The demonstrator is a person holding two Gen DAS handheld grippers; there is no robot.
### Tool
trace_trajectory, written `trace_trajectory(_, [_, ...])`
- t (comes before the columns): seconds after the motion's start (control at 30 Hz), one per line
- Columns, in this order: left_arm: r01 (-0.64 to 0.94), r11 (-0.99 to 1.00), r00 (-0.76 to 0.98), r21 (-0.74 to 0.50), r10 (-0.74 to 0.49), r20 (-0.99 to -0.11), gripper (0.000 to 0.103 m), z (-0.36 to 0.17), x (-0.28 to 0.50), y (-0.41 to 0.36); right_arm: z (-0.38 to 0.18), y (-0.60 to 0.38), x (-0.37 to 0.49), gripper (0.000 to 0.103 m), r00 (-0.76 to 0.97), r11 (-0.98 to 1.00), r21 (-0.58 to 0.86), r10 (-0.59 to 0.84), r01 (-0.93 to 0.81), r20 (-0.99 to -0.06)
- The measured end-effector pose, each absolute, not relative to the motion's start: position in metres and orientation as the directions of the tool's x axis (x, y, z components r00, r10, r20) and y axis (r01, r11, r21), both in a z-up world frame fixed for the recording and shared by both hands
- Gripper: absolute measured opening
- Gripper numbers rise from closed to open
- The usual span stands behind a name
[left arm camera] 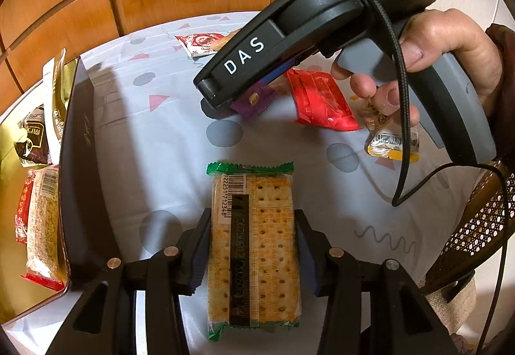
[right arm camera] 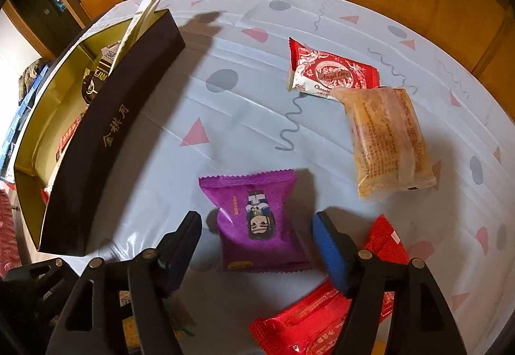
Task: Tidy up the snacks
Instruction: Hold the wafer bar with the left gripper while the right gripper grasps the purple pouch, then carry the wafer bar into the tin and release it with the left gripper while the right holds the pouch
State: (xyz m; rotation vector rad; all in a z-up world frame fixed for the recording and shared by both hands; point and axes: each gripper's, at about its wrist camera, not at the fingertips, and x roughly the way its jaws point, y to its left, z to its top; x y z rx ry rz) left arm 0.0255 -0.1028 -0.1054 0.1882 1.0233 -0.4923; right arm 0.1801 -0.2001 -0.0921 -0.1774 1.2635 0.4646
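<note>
A green-edged cracker pack (left arm camera: 257, 242) sits lengthwise between the fingers of my left gripper (left arm camera: 252, 216), whose pads press its two long sides. Over the table, my right gripper (right arm camera: 256, 219) points down, open, around a purple snack pack (right arm camera: 257, 219). There is a gap on each side of that pack, which lies flat on the cloth. In the left wrist view the right gripper (left arm camera: 219, 107) shows from the side, held by a hand (left arm camera: 450, 42), its tips at the purple pack (left arm camera: 254, 100). A dark box (right arm camera: 106, 136) with a gold inside stands at the left.
The box (left arm camera: 80, 129) holds several snacks. Loose on the patterned cloth lie a red pack (right arm camera: 305, 322), a red-and-white pack (right arm camera: 331, 71), an orange translucent pack (right arm camera: 386, 139) and a small yellow pack (left arm camera: 389, 142). A wicker chair (left arm camera: 476, 226) stands at the right.
</note>
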Motion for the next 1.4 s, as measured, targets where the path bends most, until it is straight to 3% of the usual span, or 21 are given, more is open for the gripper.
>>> trace_trajectory(0.1, [0.477,0.876,0.424,-0.075,-0.304,-0.853,0.048,-0.105,0.025,-0.103,-0.094,-0.199,0.183,0.070,0.225,0.895,0.128,0.242,-0.428,-0.944])
trace_trajectory(0.17, [0.479,0.875,0.426,-0.071,-0.302,-0.853,0.048,-0.106,0.025,-0.103,-0.096,-0.200,0.183,0.063,0.226,0.898,0.124,0.237,-0.423,-0.945])
trace_trajectory(0.2, [0.480,0.875,0.428,-0.067,-0.300,-0.852,0.048,-0.105,0.024,-0.103,-0.097,-0.201,0.182,0.050,0.240,0.905,0.092,0.207,-0.416,-0.948])
trace_trajectory(0.23, [0.482,0.874,0.431,-0.062,-0.298,-0.852,0.048,-0.105,0.023,-0.103,-0.097,-0.202,0.182,0.045,0.249,0.909,0.075,0.190,-0.409,-0.950])
trace_trajectory(0.37, [0.489,0.870,0.429,-0.061,-0.301,-0.852,0.047,-0.103,0.021,-0.103,-0.098,-0.213,0.187,0.044,0.235,0.922,0.125,0.222,-0.367,-0.946])
trace_trajectory(0.47, [0.503,0.862,0.421,-0.064,-0.309,-0.853,0.047,-0.099,0.019,-0.101,-0.098,-0.208,0.186,0.044,0.242,0.917,0.088,0.193,-0.388,-0.951])
trace_trajectory(0.7, [0.547,0.823,0.411,-0.149,-0.420,-0.809,0.047,-0.070,0.004,-0.080,-0.098,-0.206,0.183,0.045,0.271,0.917,0.069,0.187,-0.394,-0.944])
trace_trajectory(0.87, [0.530,0.796,0.414,-0.293,-0.545,-0.729,0.047,-0.028,-0.004,-0.044,-0.098,-0.205,0.177,0.044,0.293,0.914,0.044,0.174,-0.404,-0.940])
trace_trajectory(1.0, [0.428,0.801,0.486,-0.418,-0.594,-0.641,0.047,0.009,0.010,0.008,-0.098,-0.205,0.173,0.045,0.303,0.913,0.036,0.171,-0.406,-0.937])
trace_trajectory(1.13, [0.207,0.861,0.599,-0.465,-0.488,-0.635,0.047,0.023,0.046,0.072,-0.098,-0.200,0.170,0.045,0.322,0.912,-0.005,0.139,-0.410,-0.937])
trace_trajectory(1.4, [-0.141,0.929,0.582,-0.342,-0.202,-0.788,0.047,-0.013,0.120,0.144,-0.097,-0.196,0.165,0.045,0.349,0.915,-0.034,0.119,-0.402,-0.930])
